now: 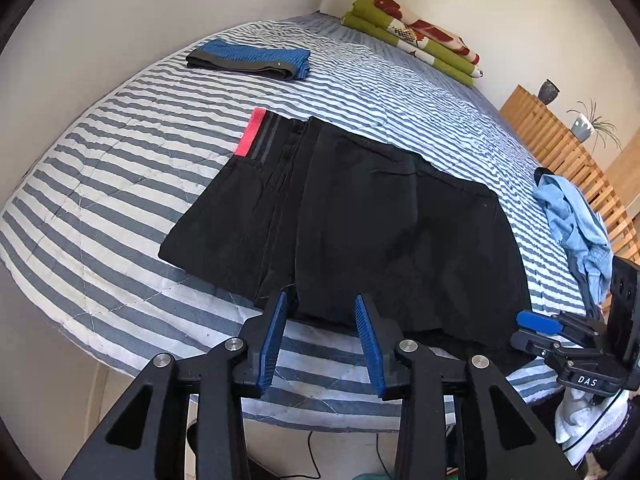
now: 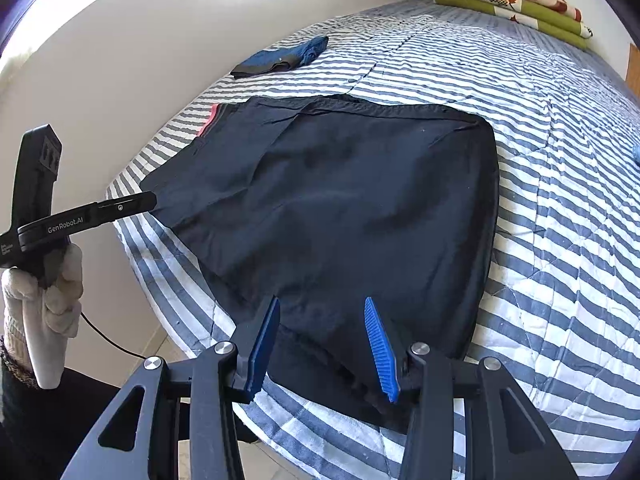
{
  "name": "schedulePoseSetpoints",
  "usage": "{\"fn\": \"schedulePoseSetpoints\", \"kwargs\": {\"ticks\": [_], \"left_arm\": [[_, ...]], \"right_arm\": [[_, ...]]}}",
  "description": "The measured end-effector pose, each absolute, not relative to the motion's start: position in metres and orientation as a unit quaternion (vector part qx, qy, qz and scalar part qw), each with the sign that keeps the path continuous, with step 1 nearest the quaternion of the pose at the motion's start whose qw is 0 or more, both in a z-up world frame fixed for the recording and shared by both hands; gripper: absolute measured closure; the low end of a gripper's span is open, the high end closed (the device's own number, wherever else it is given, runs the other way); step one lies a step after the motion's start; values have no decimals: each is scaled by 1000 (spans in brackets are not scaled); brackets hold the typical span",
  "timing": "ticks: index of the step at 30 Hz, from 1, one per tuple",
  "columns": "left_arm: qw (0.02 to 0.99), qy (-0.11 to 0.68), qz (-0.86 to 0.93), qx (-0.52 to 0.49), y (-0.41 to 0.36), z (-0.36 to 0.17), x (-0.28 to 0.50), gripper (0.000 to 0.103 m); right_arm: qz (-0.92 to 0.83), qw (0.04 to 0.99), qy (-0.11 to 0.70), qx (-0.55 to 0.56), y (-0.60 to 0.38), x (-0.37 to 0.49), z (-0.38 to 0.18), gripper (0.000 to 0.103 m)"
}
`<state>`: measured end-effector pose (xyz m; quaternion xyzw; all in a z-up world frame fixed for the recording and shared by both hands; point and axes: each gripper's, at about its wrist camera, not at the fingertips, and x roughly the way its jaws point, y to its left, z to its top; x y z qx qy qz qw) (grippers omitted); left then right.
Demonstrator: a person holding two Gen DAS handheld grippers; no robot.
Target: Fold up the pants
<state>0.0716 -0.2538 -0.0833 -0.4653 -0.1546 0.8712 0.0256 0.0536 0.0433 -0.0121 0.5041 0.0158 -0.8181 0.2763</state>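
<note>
Striped blue-and-white quilt [image 1: 120, 184] is covering the bed, and your black pants [image 1: 360, 216] are lying folded on it, matte and soft, a pink waistband strip [image 1: 250, 132] peeking out. Your left gripper [image 1: 320, 308] is hanging partly open, gripping nothing, at the near hem. Your right gripper [image 2: 322, 312] is hovering parted and empty too.
</note>
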Motion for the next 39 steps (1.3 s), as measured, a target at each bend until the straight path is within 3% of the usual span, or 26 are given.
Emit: {"fn": "schedulePoseSetpoints", "kwargs": {"ticks": [12, 14, 17, 18, 22, 27, 39], "left_arm": [[29, -167, 868, -467, -250, -85, 63, 62], [18, -171, 866, -470, -252, -87, 57, 82], [5, -184, 865, -466, -257, -89, 51, 100], [1, -190, 867, -461, -259, -90, 50, 101], [-18, -167, 877, -451, -260, -86, 56, 102], [-31, -195, 868, -456, -281, -95, 63, 102], [-43, -168, 870, -461, -274, -100, 68, 101]], "right_arm": [[-814, 279, 20, 509, 37, 54, -18, 63], [-814, 280, 20, 509, 37, 55, -18, 63], [-814, 279, 21, 509, 36, 56, -17, 63], [-815, 279, 21, 508, 36, 56, -17, 63], [-821, 273, 18, 501, 38, 55, -11, 63], [-838, 256, 4, 482, 51, 44, 2, 63], [-874, 173, 46, 452, 60, -39, -1, 63]]}}
